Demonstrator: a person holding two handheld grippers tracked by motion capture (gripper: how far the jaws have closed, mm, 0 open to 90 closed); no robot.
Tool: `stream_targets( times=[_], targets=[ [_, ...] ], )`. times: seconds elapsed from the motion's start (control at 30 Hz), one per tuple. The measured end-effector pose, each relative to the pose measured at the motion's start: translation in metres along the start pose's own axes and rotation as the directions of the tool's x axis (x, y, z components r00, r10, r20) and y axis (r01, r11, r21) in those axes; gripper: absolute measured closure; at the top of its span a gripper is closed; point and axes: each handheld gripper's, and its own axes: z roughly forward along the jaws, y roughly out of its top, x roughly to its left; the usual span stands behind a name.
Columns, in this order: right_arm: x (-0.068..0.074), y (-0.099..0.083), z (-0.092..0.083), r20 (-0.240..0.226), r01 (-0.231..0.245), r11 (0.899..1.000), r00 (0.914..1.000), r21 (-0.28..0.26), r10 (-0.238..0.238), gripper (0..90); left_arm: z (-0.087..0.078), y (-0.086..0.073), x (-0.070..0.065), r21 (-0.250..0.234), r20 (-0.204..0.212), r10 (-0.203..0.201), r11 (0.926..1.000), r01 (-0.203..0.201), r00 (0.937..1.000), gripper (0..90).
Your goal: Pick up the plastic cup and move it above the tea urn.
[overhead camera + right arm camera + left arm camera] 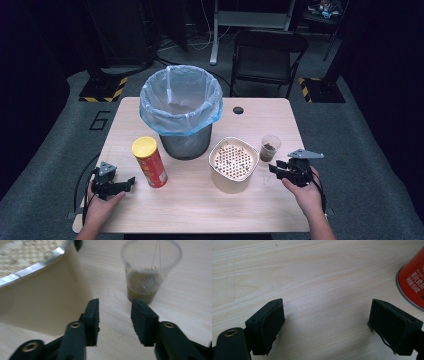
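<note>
The right gripper [114,320] hangs just short of a clear plastic cup [151,270], its jaws drawn fairly near each other with nothing but bare table between them, so nothing is pinched yet. The cup stands upright on the wooden table [200,200], just beside the beige container [233,165] with its perforated insert, and holds a murky brownish liquid in its lower part. It looks thin-walled and light, so a hard squeeze would likely buckle the wall and push the liquid up; the smooth plastic may also slip. The best hold, by my judgement, is across the lower half where the liquid stiffens the wall, with gentle pressure and the cup kept level; the jaws look narrower than the cup, so they would have to open first. The left gripper [325,322] rests with its jaws spread wide over bare wood, the red chip can [413,282] off to one side, untouched
</note>
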Motion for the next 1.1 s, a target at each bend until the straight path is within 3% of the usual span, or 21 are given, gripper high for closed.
stream_targets(
  times=[0.1,0.17,0.2,0.27,0.43,0.67,0.87,0.97,1.1],
  targets=[
    [0.012,0.027,-0.016,0.004,0.088,0.996,0.9961,-0.008,-0.088,66.4,0.0,0.0,0.0,0.0,0.0,0.0,1.0,0.0,1.0,12.8],
    [0.014,0.033,-0.018,-0.007,0.091,0.996,0.9958,-0.017,-0.091,66.1,0.0,0.0,0.0,0.007,0.001,0.002,1.0,-0.002,1.0,12.8],
    [0.016,0.045,-0.019,-0.044,0.089,0.995,0.9949,-0.041,-0.091,64.1,0.0,0.0,0.0,0.0,0.0,0.0,1.0,0.0,1.0,12.8],
    [0.017,0.048,-0.018,-0.059,0.079,0.996,0.9949,-0.043,-0.082,63.8,0.0,0.0,0.0,0.002,0.0,-0.003,1.0,0.003,1.0,12.8],
    [0.026,0.06,-0.004,-0.099,0.109,0.993,0.9887,-0.041,-0.112,62.8,0.0,0.0,0.0,0.0,-0.002,-0.002,1.0,0.002,1.0,12.8],
    [0.025,0.062,0.028,-0.131,0.103,0.995,0.986,-0.004,-0.103,68.4,0.0,0.0,0.0,-0.001,-0.002,-0.002,1.0,0.002,1.0,12.8],
    [0.03,0.058,0.03,-0.133,0.132,0.991,0.9826,0.013,-0.129,70.9,-0.001,0.0,-0.001,0.008,0.008,-0.006,1.0,0.005,1.0,12.8],
    [0.03,0.054,0.026,-0.148,0.12,0.993,0.9819,0.007,-0.118,71.4,-0.001,0.0,-0.001,0.008,0.008,-0.006,1.0,0.006,0.9999,12.8],
    [0.036,0.046,0.016,-0.16,0.154,0.988,0.9754,0.005,-0.152,71.2,0.0,0.0,-0.001,0.006,0.008,-0.004,1.0,0.004,1.0,12.8]
  ],
)
